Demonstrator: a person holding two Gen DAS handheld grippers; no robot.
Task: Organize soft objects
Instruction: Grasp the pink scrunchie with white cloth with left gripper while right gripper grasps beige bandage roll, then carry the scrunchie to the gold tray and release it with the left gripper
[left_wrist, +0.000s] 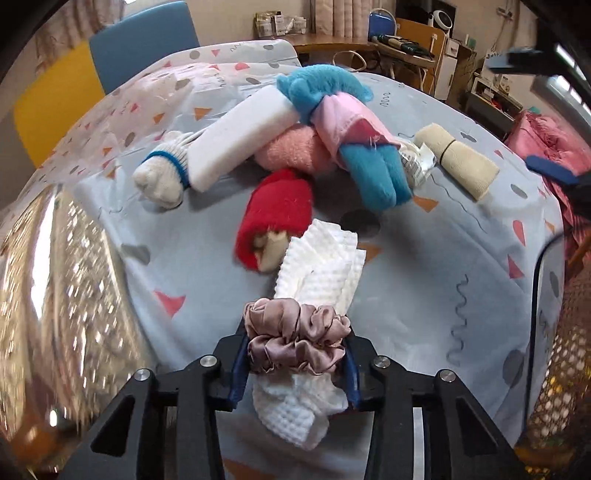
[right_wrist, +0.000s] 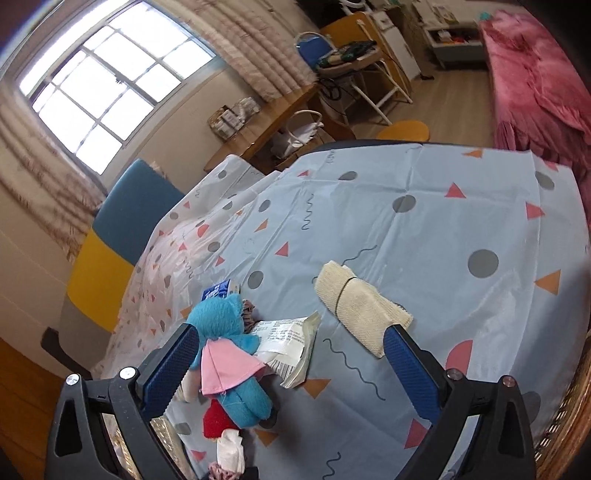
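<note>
At nine o'clock of the table (left_wrist: 461, 258), a white glove (left_wrist: 162, 177) lies beside a white foam block (left_wrist: 240, 140). The left gripper (left_wrist: 295, 354) pinches a mauve satin scrunchie (left_wrist: 295, 339) atop a white waffle cloth (left_wrist: 317, 273). The right gripper (right_wrist: 291, 354) stands spread around a blue plush toy (right_wrist: 229, 332); the white packet's (right_wrist: 288, 343) print is unreadable.

A home: curtained window (right_wrist: 110, 85), pink-covered bed (right_wrist: 535, 74), cluttered wooden desk (right_wrist: 266, 125)

The right hand-held gripper (right_wrist: 291, 363) hangs wide open over the blue plush toy (right_wrist: 236, 354) and cream roll (right_wrist: 360, 304).
</note>
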